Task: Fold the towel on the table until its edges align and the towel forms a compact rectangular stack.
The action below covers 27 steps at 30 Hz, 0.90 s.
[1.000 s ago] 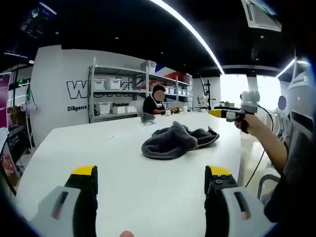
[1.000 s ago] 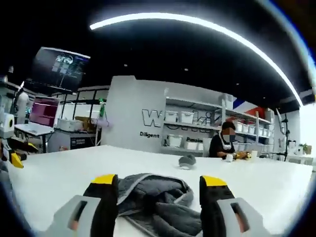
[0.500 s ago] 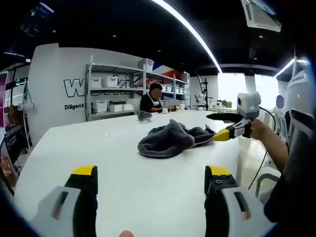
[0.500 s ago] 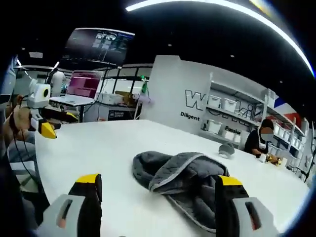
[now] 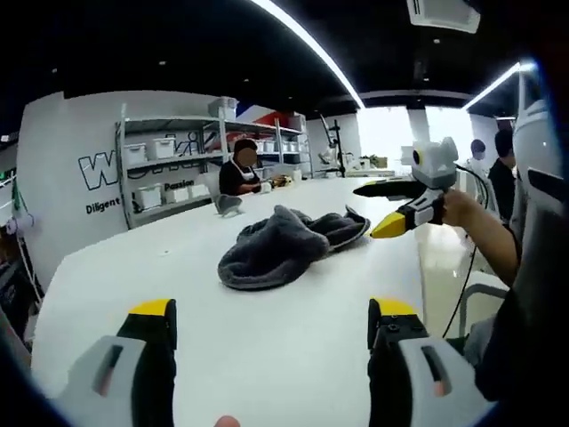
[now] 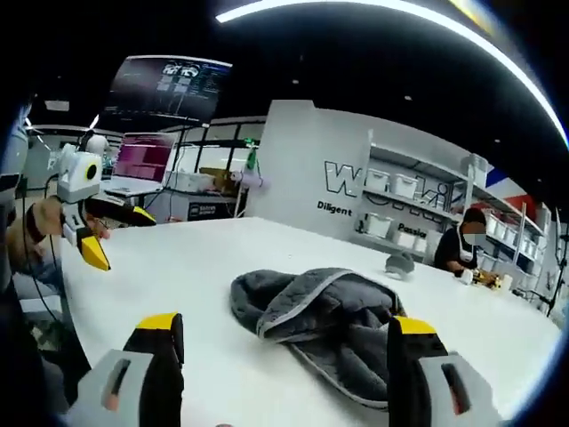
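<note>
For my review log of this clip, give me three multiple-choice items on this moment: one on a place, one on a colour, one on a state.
1. Where does the towel lie?
A. on the white table
B. on a shelf
C. in the right gripper

2. What colour is the towel?
A. red
B. dark grey
C. yellow

3. What state is the towel in?
A. folded into a neat stack
B. spread flat
C. crumpled in a heap

Answers:
1. A, since both views show it resting on the tabletop, apart from both grippers.
2. B, since it is dark grey against the white top.
3. C, since it lies bunched with loose folds and no edges aligned, with the left gripper open short of it.
</note>
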Available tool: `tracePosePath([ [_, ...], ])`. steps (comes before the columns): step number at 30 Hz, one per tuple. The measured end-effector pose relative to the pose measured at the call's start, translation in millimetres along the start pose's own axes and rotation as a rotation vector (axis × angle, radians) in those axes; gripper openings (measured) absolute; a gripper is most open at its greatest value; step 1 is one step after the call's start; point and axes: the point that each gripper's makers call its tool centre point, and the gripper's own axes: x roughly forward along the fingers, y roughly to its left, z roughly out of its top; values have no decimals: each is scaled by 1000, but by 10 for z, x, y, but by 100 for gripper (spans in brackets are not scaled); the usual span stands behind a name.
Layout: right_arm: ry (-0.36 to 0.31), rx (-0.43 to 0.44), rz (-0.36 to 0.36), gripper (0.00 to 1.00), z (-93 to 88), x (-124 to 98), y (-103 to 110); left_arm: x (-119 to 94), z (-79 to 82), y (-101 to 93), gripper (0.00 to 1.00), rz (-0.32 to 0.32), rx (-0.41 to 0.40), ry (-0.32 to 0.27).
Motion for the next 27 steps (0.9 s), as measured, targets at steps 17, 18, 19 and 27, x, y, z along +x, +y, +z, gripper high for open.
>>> tracePosePath([
  [17,-24,86,-55,99,-295,-213,-367,991,200,-546,75,-206,478,137],
  [18,-26,91,-57,99,-311,-231,-388,1069,195,-572,72,-198,529,151],
  [19,-28,96,-59,99,-324,-247,-405,1133,205,-596,71,-190,572,154],
  [27,-41,119,-79,99,-400,-393,-544,1524,364,-645,61,-47,999,167],
])
